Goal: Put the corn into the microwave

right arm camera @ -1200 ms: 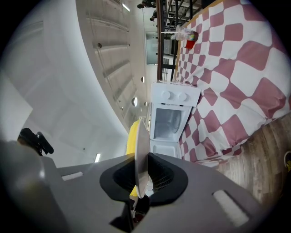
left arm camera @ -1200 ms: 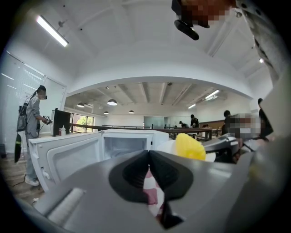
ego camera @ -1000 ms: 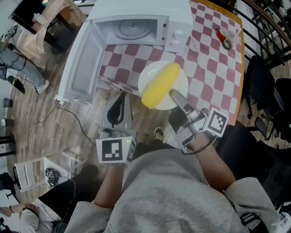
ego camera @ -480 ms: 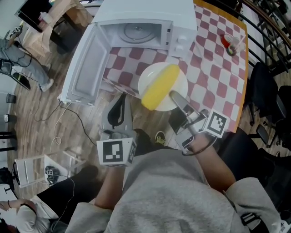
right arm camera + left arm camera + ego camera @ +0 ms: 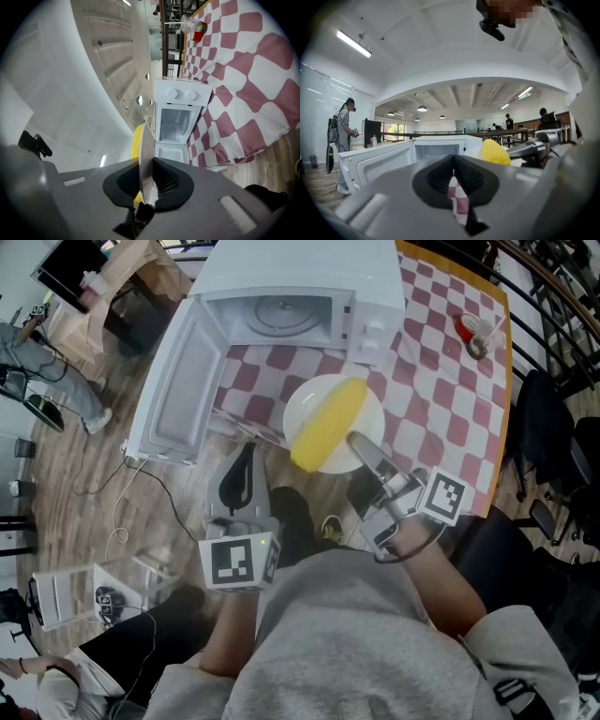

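My right gripper (image 5: 356, 439) clamps the white plate (image 5: 302, 407) by its rim before the open microwave (image 5: 281, 315), the corn (image 5: 328, 423) lying on it, long axis slanting toward the oven's knobs; left gripper (image 5: 246, 457) closed, empty.

No word, brand name or number can be read in any of the views. The only printed signs are a black-and-white square marker (image 5: 232, 562) on the left gripper (image 5: 247, 454) and a second square marker (image 5: 446, 496) on the right gripper (image 5: 356, 439). Both are coded patterns, not letters. Any marks around the knobs of the microwave (image 5: 373, 326) are too small to read
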`<action>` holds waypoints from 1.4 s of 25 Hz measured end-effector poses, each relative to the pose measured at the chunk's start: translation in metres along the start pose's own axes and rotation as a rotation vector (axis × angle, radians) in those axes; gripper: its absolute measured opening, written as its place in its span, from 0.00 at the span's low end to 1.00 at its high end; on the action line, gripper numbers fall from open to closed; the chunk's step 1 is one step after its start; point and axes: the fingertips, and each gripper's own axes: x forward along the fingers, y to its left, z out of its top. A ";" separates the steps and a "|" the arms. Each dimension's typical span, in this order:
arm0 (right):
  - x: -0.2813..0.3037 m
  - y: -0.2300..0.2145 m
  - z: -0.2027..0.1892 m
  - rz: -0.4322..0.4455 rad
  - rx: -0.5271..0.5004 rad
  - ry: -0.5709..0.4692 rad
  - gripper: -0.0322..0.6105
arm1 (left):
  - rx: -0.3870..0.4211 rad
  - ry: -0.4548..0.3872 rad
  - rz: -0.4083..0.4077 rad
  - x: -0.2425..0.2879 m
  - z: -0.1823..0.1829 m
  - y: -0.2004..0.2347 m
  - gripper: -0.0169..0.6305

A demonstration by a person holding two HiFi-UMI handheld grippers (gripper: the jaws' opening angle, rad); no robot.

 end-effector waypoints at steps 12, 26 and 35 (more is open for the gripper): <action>0.003 0.006 0.000 0.022 -0.015 0.015 0.11 | -0.003 -0.004 0.011 0.001 0.002 0.002 0.04; 0.026 0.000 0.004 0.012 -0.010 0.001 0.11 | -0.011 0.005 -0.004 0.019 -0.002 0.019 0.04; 0.050 -0.011 0.009 -0.004 -0.006 -0.011 0.11 | -0.017 0.006 -0.025 0.044 -0.005 0.038 0.04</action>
